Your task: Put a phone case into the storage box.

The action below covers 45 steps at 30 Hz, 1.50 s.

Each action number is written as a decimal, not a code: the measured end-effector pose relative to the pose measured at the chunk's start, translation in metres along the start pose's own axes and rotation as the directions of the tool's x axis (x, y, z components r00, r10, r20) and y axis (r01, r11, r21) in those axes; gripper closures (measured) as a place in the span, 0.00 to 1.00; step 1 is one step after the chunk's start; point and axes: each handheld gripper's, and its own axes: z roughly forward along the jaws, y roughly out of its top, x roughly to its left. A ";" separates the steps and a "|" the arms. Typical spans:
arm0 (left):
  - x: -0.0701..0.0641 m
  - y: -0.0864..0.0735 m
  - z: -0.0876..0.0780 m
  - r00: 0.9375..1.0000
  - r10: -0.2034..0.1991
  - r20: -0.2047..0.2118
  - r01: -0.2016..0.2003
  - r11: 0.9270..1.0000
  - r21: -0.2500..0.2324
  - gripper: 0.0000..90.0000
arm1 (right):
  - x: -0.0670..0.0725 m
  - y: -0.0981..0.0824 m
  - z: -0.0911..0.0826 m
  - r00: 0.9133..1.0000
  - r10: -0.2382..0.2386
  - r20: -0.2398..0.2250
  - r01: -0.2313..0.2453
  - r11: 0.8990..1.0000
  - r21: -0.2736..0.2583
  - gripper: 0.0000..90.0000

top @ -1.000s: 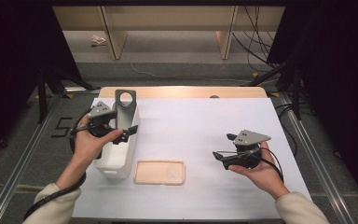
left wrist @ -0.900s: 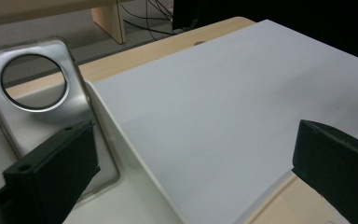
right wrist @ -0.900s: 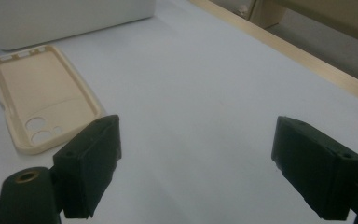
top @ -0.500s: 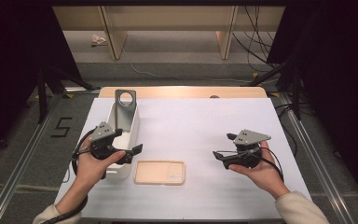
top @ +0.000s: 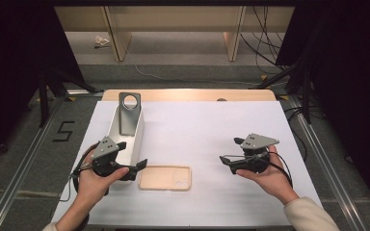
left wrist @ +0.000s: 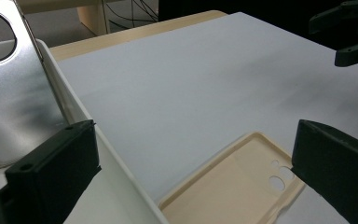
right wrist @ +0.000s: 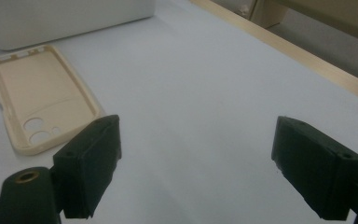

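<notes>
Case point(top: 164, 177) is lying flat on the white table point(top: 212, 130), open side up, near edge, just right of the white box point(top: 125, 132) that has the grey metal plate point(top: 129, 113) leaning in its far end. Left gripper point(top: 134, 168) hovers right at the box's near corner, jaws spread wide and holding nothing; in the left gripper view the case sits between and below them. Right gripper point(top: 225, 160) is also wide open and empty, well off to the right.

If the left one's going for the case, I'd say come down over the left short edge and pinch one thin rim wall, not the whole width. Looks floppy, so squeeze gently, and stay clear of the box wall so it doesn't get shoved.
</notes>
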 end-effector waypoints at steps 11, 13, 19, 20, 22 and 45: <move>-0.001 0.000 0.000 1.000 0.002 0.000 -0.002 1.000 -0.007 0.00 | -0.001 0.000 0.000 1.000 0.009 -0.001 -0.009 1.000 -0.006 0.19; -0.001 0.000 -0.001 1.000 -0.001 0.000 0.001 1.000 -0.009 0.00 | -0.002 0.000 0.000 1.000 0.011 0.000 -0.011 1.000 -0.007 0.19; -0.001 0.000 -0.002 1.000 -0.004 -0.005 0.004 1.000 -0.013 0.01 | -0.002 0.000 0.000 1.000 0.011 0.000 -0.011 1.000 -0.009 0.19; 0.000 0.000 -0.001 1.000 -0.005 -0.004 0.005 1.000 -0.013 0.01 | -0.002 0.000 0.000 1.000 0.011 0.000 -0.011 1.000 -0.009 0.19; 0.000 0.000 -0.001 1.000 -0.005 -0.006 0.005 1.000 -0.012 0.01 | -0.002 0.001 0.000 1.000 0.012 0.001 -0.012 1.000 -0.009 0.19; -0.003 0.001 -0.003 1.000 0.005 -0.004 -0.006 1.000 -0.022 0.06 | 0.001 0.003 -0.001 1.000 0.005 -0.002 -0.005 1.000 -0.013 0.19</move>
